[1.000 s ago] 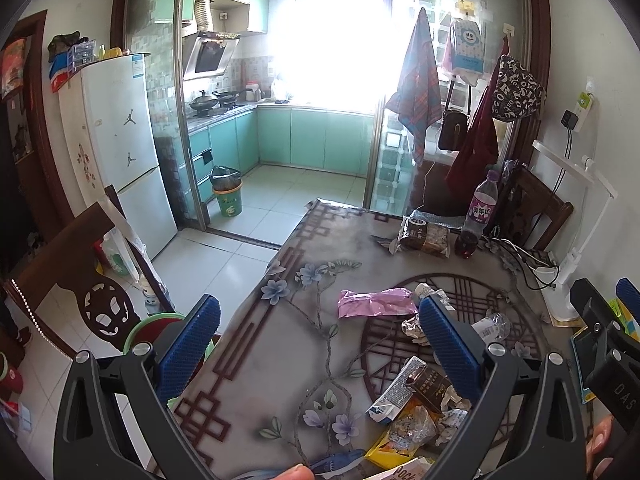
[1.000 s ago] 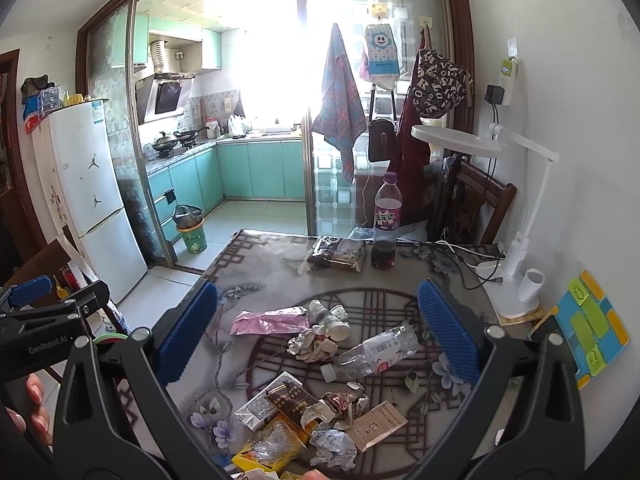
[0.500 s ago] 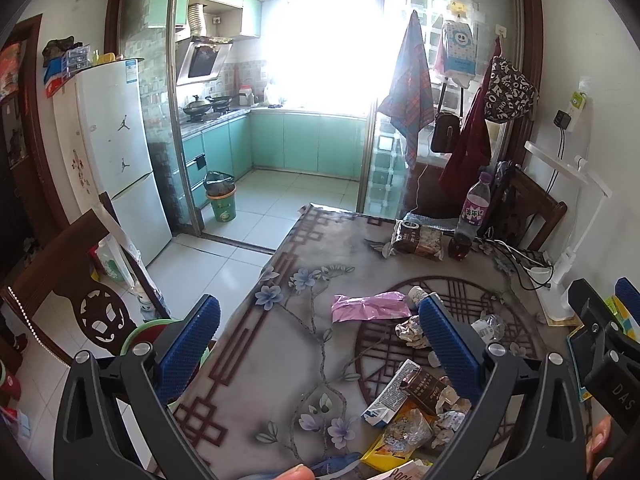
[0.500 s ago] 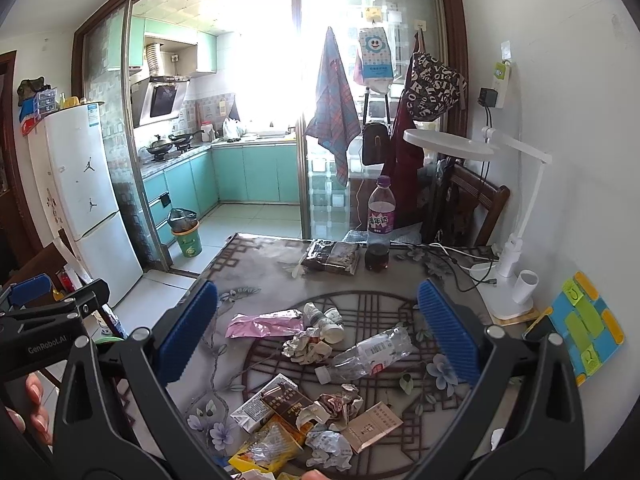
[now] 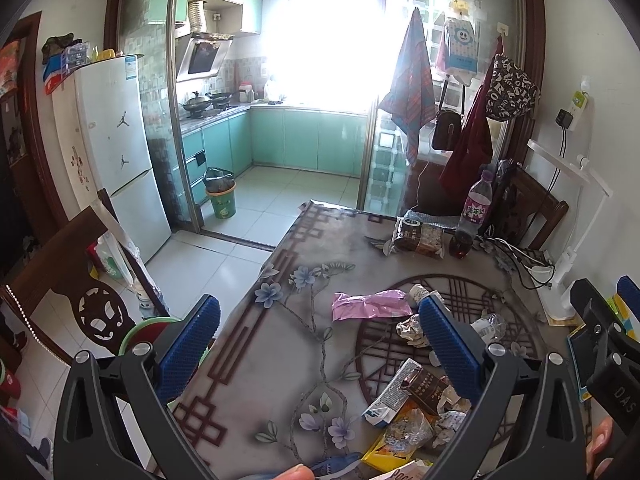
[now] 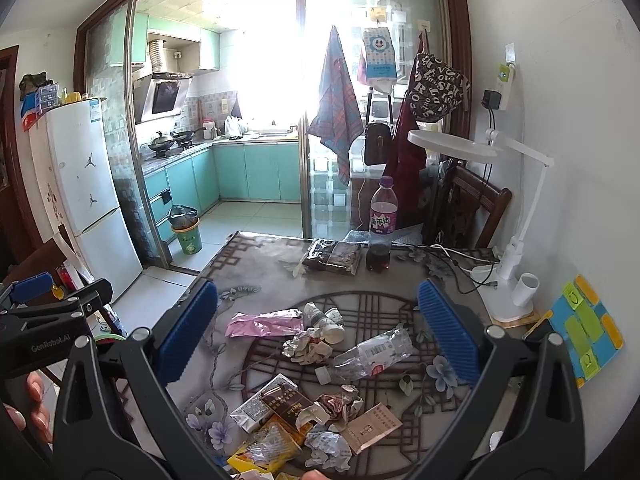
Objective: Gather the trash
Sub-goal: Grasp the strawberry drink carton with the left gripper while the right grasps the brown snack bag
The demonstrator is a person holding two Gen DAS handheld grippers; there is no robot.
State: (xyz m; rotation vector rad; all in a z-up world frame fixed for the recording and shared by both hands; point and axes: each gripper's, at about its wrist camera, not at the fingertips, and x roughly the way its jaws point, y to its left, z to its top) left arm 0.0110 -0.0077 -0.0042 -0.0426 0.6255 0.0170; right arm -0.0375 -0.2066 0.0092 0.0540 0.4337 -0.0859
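Note:
Trash lies scattered on the patterned table [image 6: 264, 268]: a pink wrapper [image 6: 264, 323], crumpled foil [image 6: 306, 348], small white bottles [image 6: 324, 318], a crushed clear bottle [image 6: 374, 354], a drink carton with a brown packet [image 6: 272, 402], a yellow wrapper [image 6: 266, 446] and paper scraps [image 6: 372, 426]. My right gripper [image 6: 316, 334] hovers above this pile, open and empty. My left gripper [image 5: 318, 344] hangs over the table's left part, open and empty, with the pink wrapper [image 5: 370, 305] between and beyond its pads. The carton pile [image 5: 412, 400] sits low right there.
A purple-label bottle [image 6: 380, 226] and a dark snack pack [image 6: 332, 256] stand at the table's far side. A white lamp [image 6: 508, 240], cup [image 6: 524, 288] and cables [image 6: 456, 256] crowd the right. A green bin [image 5: 140, 330] sits beside the table, another bin [image 6: 186, 232] in the kitchen, a carved chair [image 5: 72, 280] left.
Both grippers have drawn back and slightly up, so the table and trash look a little farther away. Both stay open.

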